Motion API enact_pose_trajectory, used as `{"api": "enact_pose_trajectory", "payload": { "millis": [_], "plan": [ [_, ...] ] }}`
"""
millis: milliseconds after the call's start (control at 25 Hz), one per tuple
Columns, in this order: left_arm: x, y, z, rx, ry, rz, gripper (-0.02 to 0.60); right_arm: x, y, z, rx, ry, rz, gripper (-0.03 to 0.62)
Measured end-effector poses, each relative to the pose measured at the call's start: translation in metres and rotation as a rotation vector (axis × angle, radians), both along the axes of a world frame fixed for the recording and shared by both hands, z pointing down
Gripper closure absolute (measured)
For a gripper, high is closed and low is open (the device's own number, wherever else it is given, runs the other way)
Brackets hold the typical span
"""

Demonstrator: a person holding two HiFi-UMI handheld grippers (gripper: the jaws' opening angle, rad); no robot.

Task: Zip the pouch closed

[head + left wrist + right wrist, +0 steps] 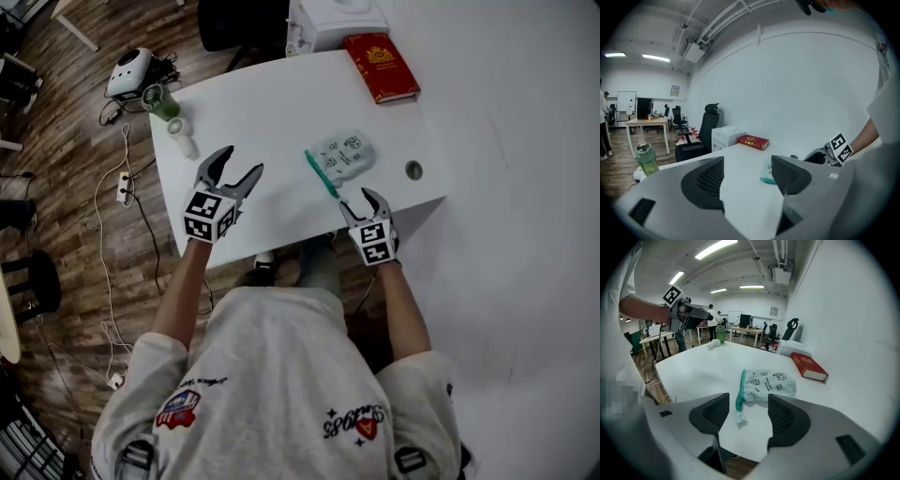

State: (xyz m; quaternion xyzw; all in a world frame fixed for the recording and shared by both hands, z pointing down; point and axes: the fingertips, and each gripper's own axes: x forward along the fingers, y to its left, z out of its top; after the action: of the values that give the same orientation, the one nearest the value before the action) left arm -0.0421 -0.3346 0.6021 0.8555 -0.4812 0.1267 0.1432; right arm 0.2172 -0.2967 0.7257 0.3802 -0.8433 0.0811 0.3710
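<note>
Nothing's gripped yet. The pouch (342,157) lies on the table (253,103) at twelve o'clock from the right gripper (359,199), jaws apart and empty. The left gripper (242,161), at the pouch's nine o'clock, gapes too. The zip seems undone, though it's hard to tell.

Even fluorescent light from ceiling strips (715,248), shadows soft. Head view dim, floor (75,234) dark, white tabletop (272,112) mildly washed out. Both gripper views: strong fisheye bending, black vignetted corners, near fingers (787,420) soft, background sharp enough.
</note>
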Motion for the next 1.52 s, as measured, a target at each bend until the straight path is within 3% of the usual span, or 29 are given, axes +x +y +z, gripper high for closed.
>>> {"api": "enact_pose_trajectory", "payload": {
  "millis": [160, 520, 840, 1080, 1520],
  "plan": [
    [-0.014, 0.000, 0.001, -0.001, -0.005, -0.026, 0.278, -0.003, 0.008, 0.027, -0.039, 0.089, -0.098, 0.341],
    [-0.030, 0.006, 0.007, -0.018, -0.006, -0.066, 0.278, 0.002, 0.013, 0.065, -0.123, 0.220, -0.186, 0.367],
    [-0.045, 0.012, 0.015, -0.035, 0.001, -0.115, 0.278, 0.001, 0.010, 0.083, -0.115, 0.344, -0.275, 0.396],
    [-0.054, 0.018, 0.021, -0.050, 0.010, -0.140, 0.278, -0.015, 0.013, 0.091, -0.120, 0.376, -0.369, 0.431],
    [-0.069, 0.022, 0.025, -0.062, 0.015, -0.163, 0.278, -0.016, 0.016, 0.102, -0.316, 0.396, -0.422, 0.473]
  ]
}}
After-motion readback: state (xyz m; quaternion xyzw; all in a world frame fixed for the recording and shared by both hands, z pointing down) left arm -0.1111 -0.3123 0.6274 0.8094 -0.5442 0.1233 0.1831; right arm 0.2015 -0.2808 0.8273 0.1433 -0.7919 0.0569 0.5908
